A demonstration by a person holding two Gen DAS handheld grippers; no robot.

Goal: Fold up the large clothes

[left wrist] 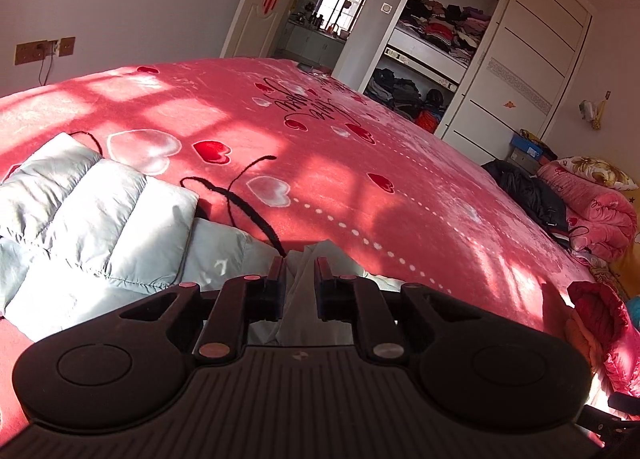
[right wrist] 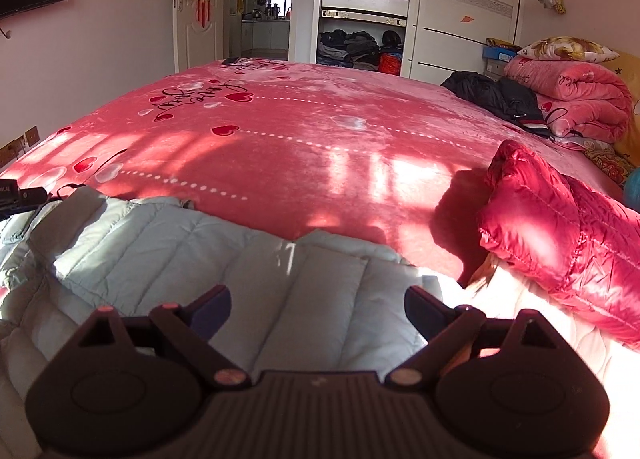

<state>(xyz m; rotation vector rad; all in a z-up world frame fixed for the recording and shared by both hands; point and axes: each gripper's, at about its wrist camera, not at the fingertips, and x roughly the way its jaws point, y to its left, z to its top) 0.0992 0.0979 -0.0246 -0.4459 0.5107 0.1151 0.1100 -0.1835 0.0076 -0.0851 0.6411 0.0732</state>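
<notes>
Left gripper point(left wrist: 300, 269): jaws clamped on an edge of the grey puffer jacket point(left wrist: 92, 211). Right gripper point(right wrist: 318, 305): jaws wide apart, jacket point(right wrist: 168, 243) lying below and between them on the bed point(right wrist: 304, 147).

left tongs point(left wrist: 301, 263) pinching pale jacket point(left wrist: 100, 211), pink bedspread point(left wrist: 360, 147)

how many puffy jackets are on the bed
3: a pale grey puffer jacket under the grippers at the near edge, a red puffer jacket at the right, and a black jacket by the folded bedding far right. Others may be hidden.
</notes>
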